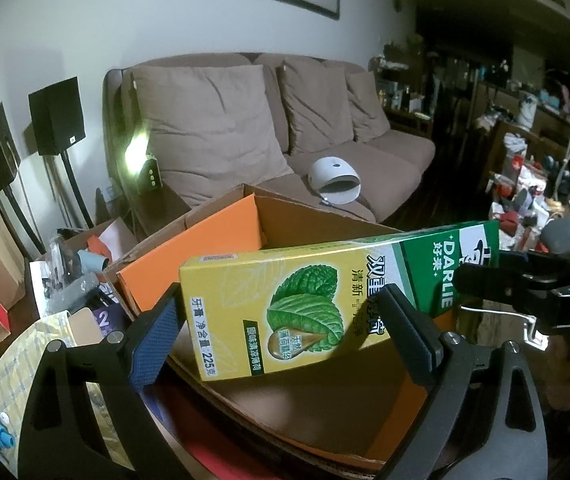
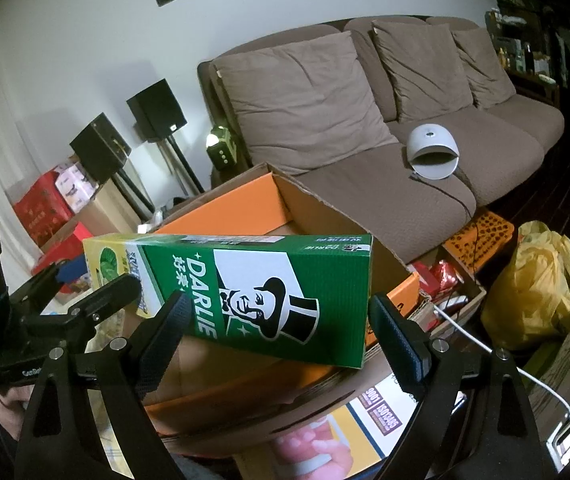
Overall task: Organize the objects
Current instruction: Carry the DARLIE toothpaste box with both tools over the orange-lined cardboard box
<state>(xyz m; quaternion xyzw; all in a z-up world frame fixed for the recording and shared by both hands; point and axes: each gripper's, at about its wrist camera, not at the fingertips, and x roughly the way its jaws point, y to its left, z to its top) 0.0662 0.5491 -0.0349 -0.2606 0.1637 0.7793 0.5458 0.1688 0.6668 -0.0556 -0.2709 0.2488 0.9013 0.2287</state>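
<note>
Living room, brown sofa (image 1: 325,128) behind. Toothpaste box (image 1: 309,300) is held over the open cardboard box (image 1: 221,236), not yet inside. Left gripper (image 1: 285,340) fingers clamp its yellow end; right gripper (image 2: 281,336) fingers stand wide beside its green end, apparently not gripping.

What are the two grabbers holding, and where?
The toothpaste box, above the open carton: the left gripper at its yellow end, the right gripper at its green end. Which one truly pinches it cannot be told.
</note>
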